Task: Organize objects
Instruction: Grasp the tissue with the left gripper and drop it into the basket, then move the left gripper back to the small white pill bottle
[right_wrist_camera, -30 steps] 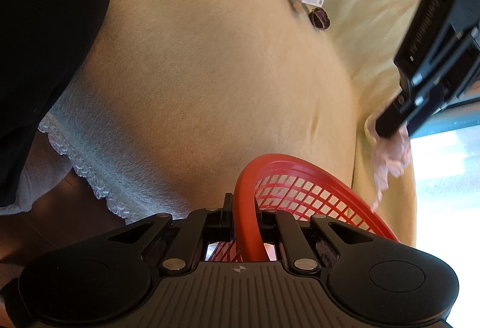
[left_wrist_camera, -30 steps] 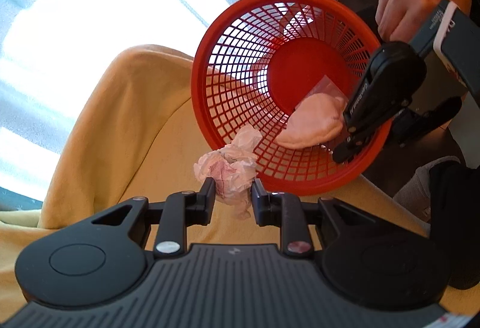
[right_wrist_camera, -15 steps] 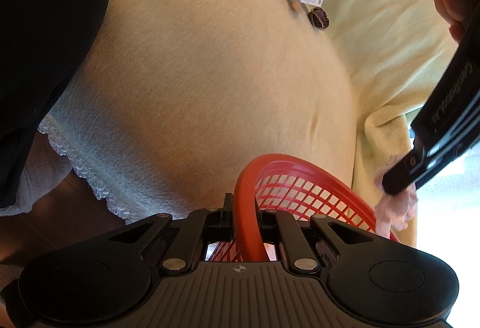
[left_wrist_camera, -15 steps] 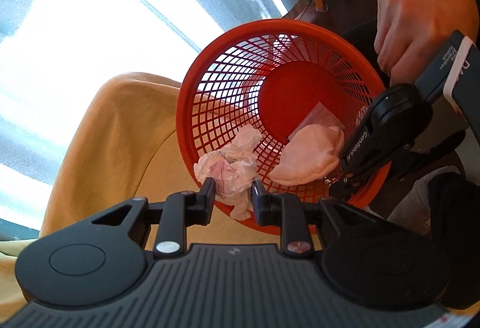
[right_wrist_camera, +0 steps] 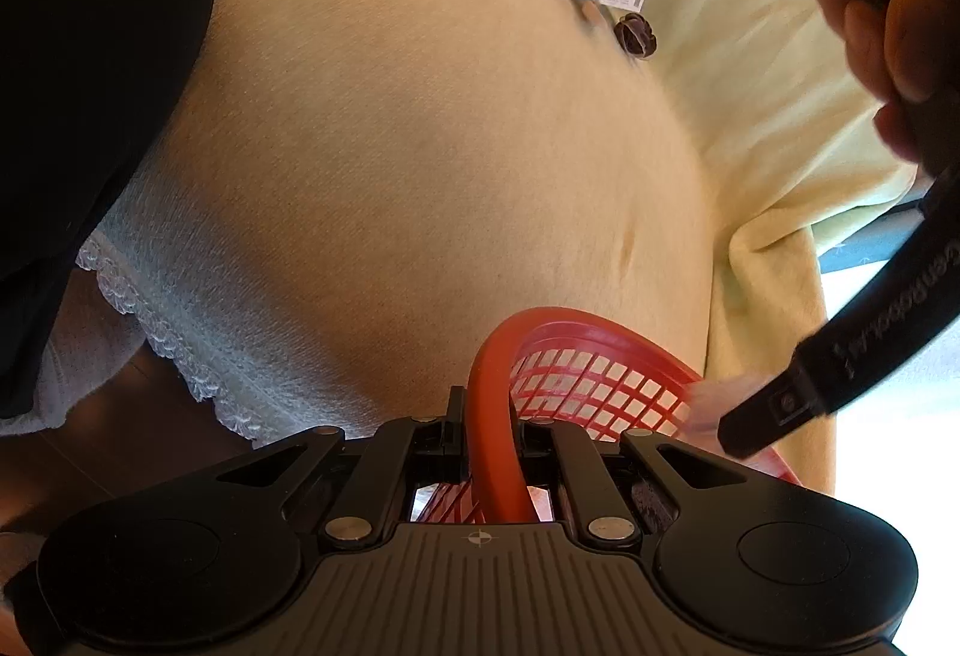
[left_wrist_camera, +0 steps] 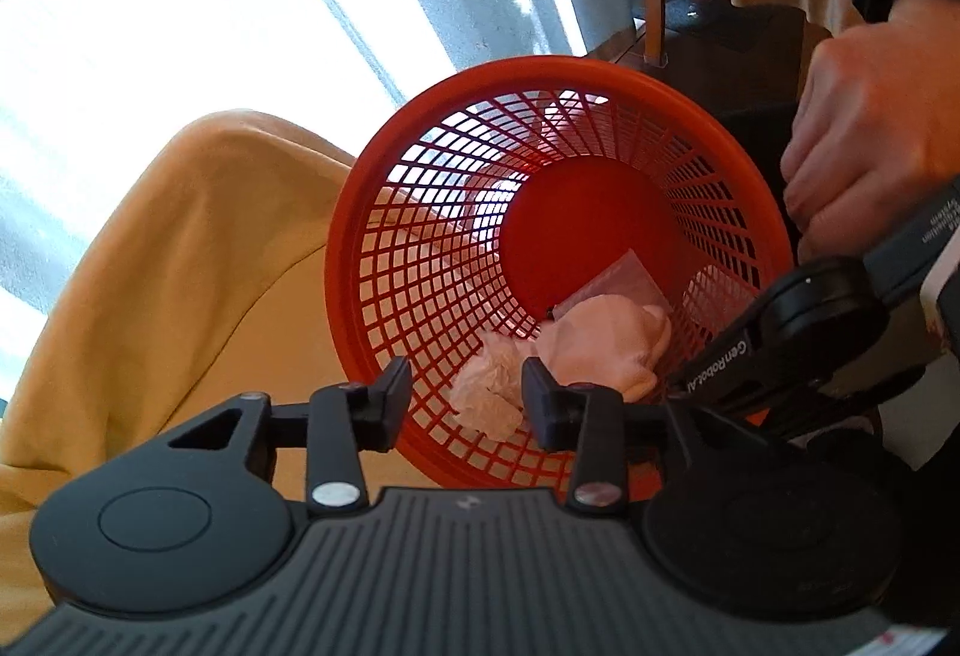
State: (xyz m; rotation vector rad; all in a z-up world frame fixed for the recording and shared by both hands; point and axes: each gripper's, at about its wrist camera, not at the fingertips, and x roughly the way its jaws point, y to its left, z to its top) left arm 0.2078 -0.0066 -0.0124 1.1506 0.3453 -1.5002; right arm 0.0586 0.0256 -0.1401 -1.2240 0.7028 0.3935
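The red basket [left_wrist_camera: 558, 260] is partly covered at its near rim by both grippers, and in the right wrist view only an arc of it shows. It is a round plastic mesh basket, tilted with its mouth toward the left gripper [left_wrist_camera: 467, 398]. A crumpled pink tissue [left_wrist_camera: 487, 392] lies inside on the lower wall, between the left fingers, whose jaws have just been opening and stand clear of it. The right gripper [right_wrist_camera: 491, 437] is clamped tight on the basket's rim. A pale pink cloth [left_wrist_camera: 606, 344] lies just right of the tissue.
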